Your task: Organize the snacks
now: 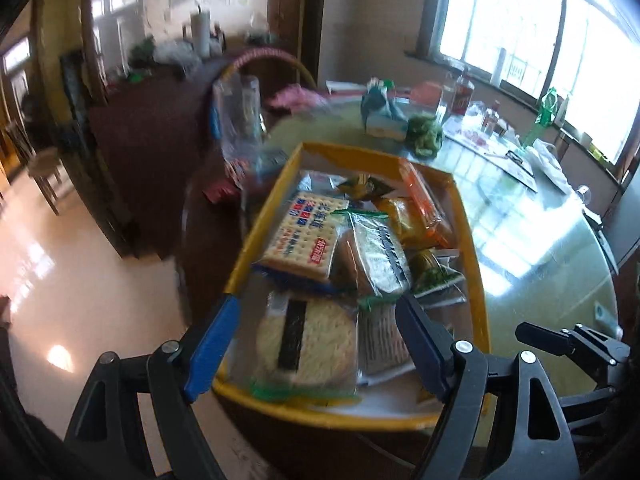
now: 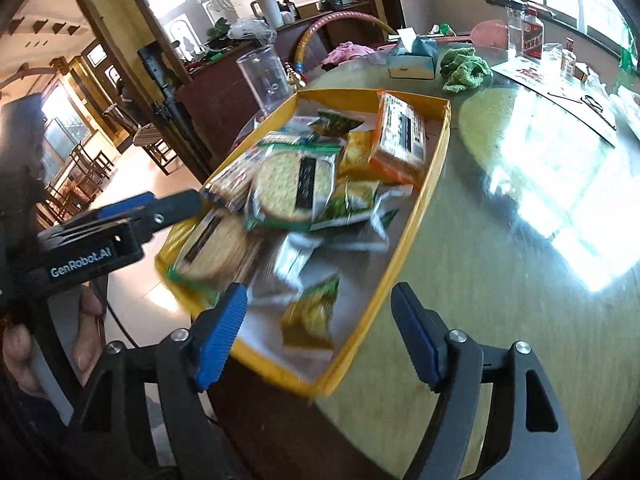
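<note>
A yellow tray [image 1: 251,240] near the table edge holds several snack packets. Among them are a square cracker packet [image 1: 304,236], a round rice cracker packet [image 1: 308,344] and an orange packet [image 1: 428,204]. My left gripper [image 1: 318,344] hovers open over the tray's near end, its blue pads either side of the round cracker and not touching it. In the right wrist view my right gripper [image 2: 320,320] stands open above the tray's [image 2: 402,248] near corner, over a small yellow-green packet [image 2: 310,312]. The left gripper [image 2: 192,204] reaches in from the left there.
The tray rests on a round glass-topped table [image 2: 500,260]. Behind it stand a clear plastic cup [image 2: 264,72], a tissue box [image 2: 414,58], a green cloth [image 2: 464,66] and a bottle [image 2: 530,36]. A person's hand [image 2: 80,332] grips the left handle. Floor lies to the left.
</note>
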{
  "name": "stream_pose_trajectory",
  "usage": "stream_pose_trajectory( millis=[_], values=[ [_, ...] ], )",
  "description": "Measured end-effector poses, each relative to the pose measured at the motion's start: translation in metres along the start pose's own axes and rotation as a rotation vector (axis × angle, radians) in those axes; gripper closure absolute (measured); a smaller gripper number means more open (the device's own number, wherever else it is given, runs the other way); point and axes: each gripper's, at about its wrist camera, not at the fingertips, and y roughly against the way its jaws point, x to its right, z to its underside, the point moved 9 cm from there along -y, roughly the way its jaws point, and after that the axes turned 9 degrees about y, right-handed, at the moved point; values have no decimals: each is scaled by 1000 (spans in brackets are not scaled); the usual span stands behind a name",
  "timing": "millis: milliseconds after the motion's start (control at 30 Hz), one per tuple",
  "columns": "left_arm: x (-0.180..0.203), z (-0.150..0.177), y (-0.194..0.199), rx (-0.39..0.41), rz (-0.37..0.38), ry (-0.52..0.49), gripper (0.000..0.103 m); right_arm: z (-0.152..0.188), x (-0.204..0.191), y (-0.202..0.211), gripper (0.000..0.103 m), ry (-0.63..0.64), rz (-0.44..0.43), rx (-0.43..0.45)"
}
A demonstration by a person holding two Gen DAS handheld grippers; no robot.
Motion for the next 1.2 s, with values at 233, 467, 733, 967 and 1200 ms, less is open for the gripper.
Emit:
stream_pose_trajectory(
  millis=[233, 467, 733, 967, 1200],
  values=[
    [12, 25, 32, 6, -12, -94, 22, 20, -7, 30, 23, -10, 30, 22],
    [19, 39, 50, 26, -82, -144, 22, 27, -7, 43, 20, -38, 31, 9],
    [13, 43, 62, 64, -154, -156, 22, 30, -17, 42, 20, -14, 49, -8],
    [3, 42, 60, 56, -153, -123, 22, 28, -21, 41, 20, 1, 64, -17],
    [-2, 42, 56, 56, -165, -118, 22, 28, -26, 34, 20, 16, 67, -36]
  ],
)
